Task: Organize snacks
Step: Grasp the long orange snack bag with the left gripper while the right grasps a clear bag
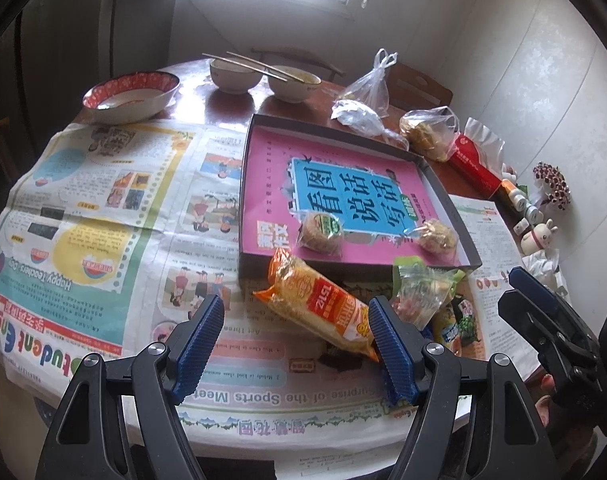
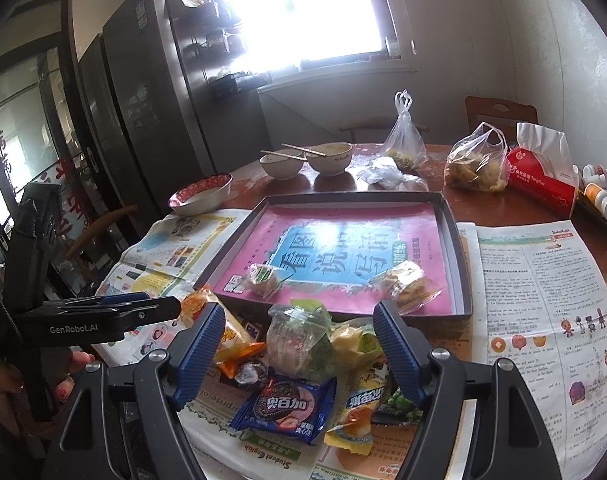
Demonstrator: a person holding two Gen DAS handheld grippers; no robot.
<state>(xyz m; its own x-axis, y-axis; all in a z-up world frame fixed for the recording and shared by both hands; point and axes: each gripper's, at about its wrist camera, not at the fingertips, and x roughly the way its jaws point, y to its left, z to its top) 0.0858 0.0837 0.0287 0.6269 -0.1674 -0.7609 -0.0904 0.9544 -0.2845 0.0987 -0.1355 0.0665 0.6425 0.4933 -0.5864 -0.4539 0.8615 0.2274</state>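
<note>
Two wrapped snacks already lie inside the shallow tray (image 1: 447,184): a round cake with a green label (image 1: 319,231) and a crumbly cake (image 1: 437,234), well apart on the pink book cover. Just beside the tray's near wall, on the newspaper-covered bench (image 1: 103,208), sits a heap with the orange noodle packet (image 1: 323,304), a clear bag (image 2: 299,340) and a blue cookie pack (image 2: 287,406). Left hand-held gripper (image 1: 297,344) is spread wide, empty, over the orange packet; right hand-held gripper (image 2: 299,354) likewise gapes empty above the heap
</note>
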